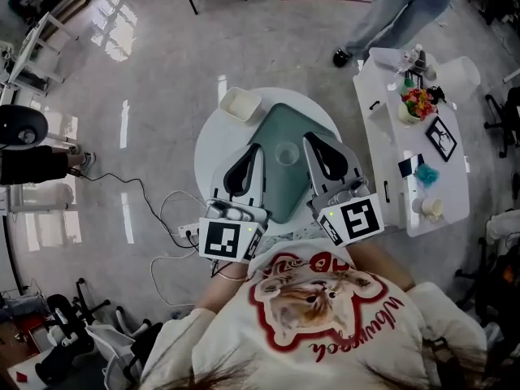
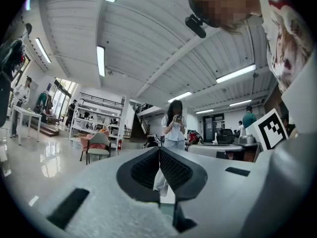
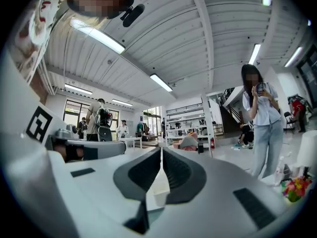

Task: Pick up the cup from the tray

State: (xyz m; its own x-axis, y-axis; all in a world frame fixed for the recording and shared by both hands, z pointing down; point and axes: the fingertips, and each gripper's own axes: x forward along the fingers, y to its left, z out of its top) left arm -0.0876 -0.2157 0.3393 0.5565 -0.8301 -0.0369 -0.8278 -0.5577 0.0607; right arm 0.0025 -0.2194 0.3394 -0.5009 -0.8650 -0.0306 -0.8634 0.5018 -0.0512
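In the head view a clear cup (image 1: 286, 154) stands upright on the green tray (image 1: 286, 193), which lies on a round white table (image 1: 213, 149). My left gripper (image 1: 253, 148) rests over the tray's left edge, left of the cup and apart from it. My right gripper (image 1: 309, 140) is over the tray's right side, close beside the cup without touching it. Both point away from me with jaws pressed together and nothing between them. Each gripper view shows shut jaws, left gripper (image 2: 159, 149) and right gripper (image 3: 162, 149); the cup is not visible in either.
A white square container (image 1: 240, 104) sits at the round table's far left rim. A long white table (image 1: 410, 177) with a picture frame, flowers and a cup stands to the right. A person (image 1: 390, 10) stands beyond it. Cables (image 1: 162, 210) lie on the floor.
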